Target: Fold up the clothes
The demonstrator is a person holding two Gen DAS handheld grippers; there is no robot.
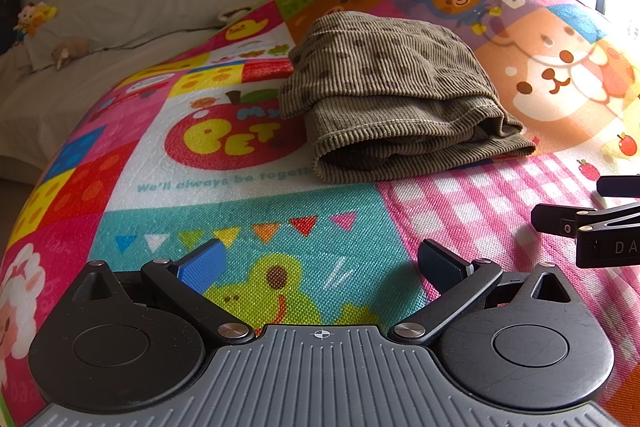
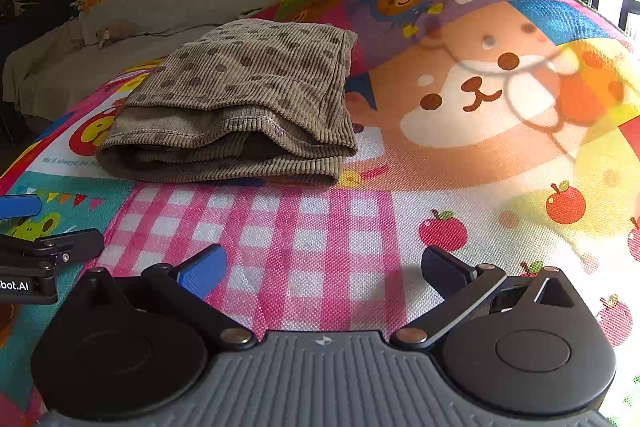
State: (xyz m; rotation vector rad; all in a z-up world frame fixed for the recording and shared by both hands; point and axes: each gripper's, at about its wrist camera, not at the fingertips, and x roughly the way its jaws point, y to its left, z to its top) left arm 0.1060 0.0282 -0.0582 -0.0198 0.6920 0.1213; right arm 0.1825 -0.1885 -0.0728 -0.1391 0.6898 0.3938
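Your left gripper (image 1: 320,263) sits low over the mat (image 1: 240,227), above the teal patch with the bunting, its fingers (image 1: 204,261) spread wide and holding nothing. Ahead of it, slightly right of its line, the garment (image 1: 392,95) lies on the mat as a compact brown corduroy bundle, stacked in several layers with the hemmed edges facing you. Your right gripper (image 2: 322,263) rests over the pink check, just beside the left one, its fingers likewise wide apart and empty; from here the bundle is ahead and to the left, well apart from both grippers.

By the look of it, the folding of this piece is done or nearly so: the layers sit square, though the near right corner gapes a little. If you want it tidier, your next move calls for reaching forward and pressing that loose flap flat. Otherwise, set it aside and fetch another piece.
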